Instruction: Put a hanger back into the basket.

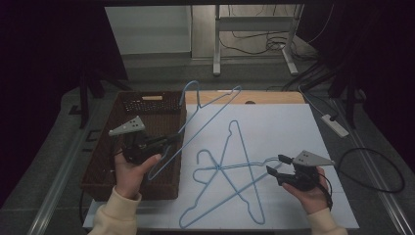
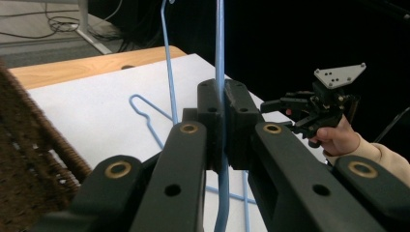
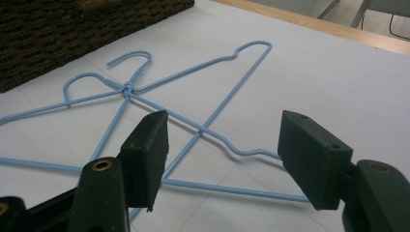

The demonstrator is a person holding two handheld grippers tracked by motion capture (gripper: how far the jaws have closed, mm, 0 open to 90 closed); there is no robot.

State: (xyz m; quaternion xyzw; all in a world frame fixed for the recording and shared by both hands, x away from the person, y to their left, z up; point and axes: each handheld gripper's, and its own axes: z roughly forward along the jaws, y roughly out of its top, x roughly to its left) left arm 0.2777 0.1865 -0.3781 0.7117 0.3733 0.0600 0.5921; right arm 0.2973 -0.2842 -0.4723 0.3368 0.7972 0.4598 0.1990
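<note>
White sheeting covers the surface (image 1: 288,127). Fingers of the left gripper (image 2: 223,123) are clamped on the wire of a light-blue wire hanger (image 1: 205,115), held slanting above the brown wicker basket (image 1: 147,105). Fingers of the right gripper (image 3: 225,154) stand wide apart, holding nothing, just above two crossed light-blue wire hangers (image 1: 230,171) lying flat on the sheeting.

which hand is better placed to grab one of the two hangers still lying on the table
Right. The right tongs are open and hover just above the crossed hangers on the white table. The left tongs are already shut on another hanger by the basket.
</note>
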